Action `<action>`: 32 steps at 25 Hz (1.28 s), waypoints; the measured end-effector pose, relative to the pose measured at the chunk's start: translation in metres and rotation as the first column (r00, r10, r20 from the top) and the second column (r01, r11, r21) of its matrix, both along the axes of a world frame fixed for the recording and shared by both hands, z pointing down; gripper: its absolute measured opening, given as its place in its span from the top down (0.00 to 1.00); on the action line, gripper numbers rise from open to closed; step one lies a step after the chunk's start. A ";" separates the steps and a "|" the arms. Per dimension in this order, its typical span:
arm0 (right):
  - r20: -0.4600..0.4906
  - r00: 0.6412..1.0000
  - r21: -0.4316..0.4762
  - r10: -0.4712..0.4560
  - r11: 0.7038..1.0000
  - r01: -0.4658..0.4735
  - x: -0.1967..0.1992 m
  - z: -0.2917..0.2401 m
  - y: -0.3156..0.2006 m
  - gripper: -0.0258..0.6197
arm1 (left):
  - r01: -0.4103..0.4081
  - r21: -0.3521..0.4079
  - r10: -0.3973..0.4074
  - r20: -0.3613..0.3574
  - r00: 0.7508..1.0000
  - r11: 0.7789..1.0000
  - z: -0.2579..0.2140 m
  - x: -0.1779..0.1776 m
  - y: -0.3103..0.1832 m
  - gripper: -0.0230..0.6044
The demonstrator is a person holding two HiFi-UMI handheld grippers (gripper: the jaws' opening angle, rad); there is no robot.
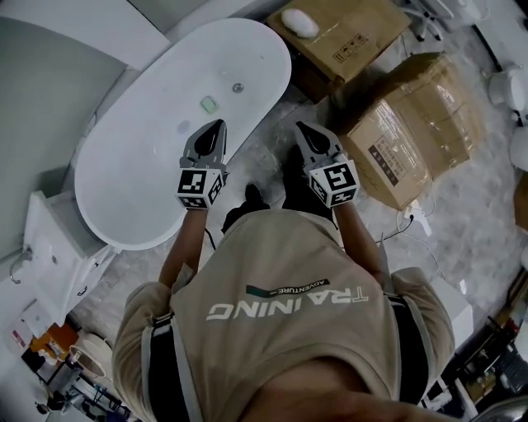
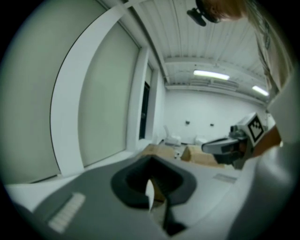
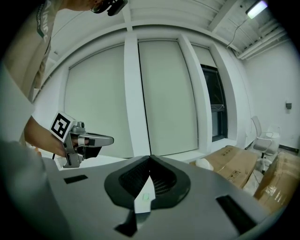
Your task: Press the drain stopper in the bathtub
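Note:
A white oval bathtub [image 1: 140, 165] fills the upper left of the head view. Its small round metal drain stopper [image 1: 238, 86] sits on the tub floor near the far end, with a small pale green item [image 1: 209, 104] just in front of it. My left gripper [image 1: 217, 128] is held in the air over the tub's right rim, short of the stopper, its jaws together and empty. My right gripper [image 1: 302, 128] hovers over the floor to the right of the tub, also shut and empty. In the left gripper view my left gripper [image 2: 151, 161] points level across the room; the right gripper [image 2: 220, 147] shows there.
Cardboard boxes [image 1: 346, 37] [image 1: 421, 124] stand on the marble floor right of the tub, one with a white rounded object [image 1: 299, 22] on top. A white cabinet [image 1: 58, 247] stands at the tub's near left end. A cable [image 1: 412, 218] lies by the boxes.

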State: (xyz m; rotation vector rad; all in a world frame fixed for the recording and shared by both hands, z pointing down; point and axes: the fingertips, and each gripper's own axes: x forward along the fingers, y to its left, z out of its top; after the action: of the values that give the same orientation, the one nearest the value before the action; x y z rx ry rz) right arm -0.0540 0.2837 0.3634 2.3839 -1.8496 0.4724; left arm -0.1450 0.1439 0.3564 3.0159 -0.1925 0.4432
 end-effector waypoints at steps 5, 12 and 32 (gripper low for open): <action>-0.066 0.991 0.013 -0.119 0.993 0.120 0.066 -0.005 -0.014 0.95 | 0.152 0.023 -0.152 0.004 0.988 0.988 -0.013 0.042 -0.012 0.96; -0.086 0.964 0.021 -0.251 0.967 0.253 0.134 -0.007 -0.037 0.95 | 0.298 0.015 -0.298 -0.030 0.954 0.954 -0.032 0.083 -0.027 0.96; 0.012 0.955 -0.093 -0.297 0.950 0.297 0.164 0.030 -0.115 0.95 | 0.386 -0.051 -0.389 -0.073 0.918 0.921 -0.007 0.100 -0.088 0.96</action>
State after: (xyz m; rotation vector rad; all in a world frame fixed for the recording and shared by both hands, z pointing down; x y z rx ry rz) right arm 0.1096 0.1688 0.3936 1.9980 -2.0863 0.5115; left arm -0.0449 0.0562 0.3498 2.8478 -0.7502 0.2795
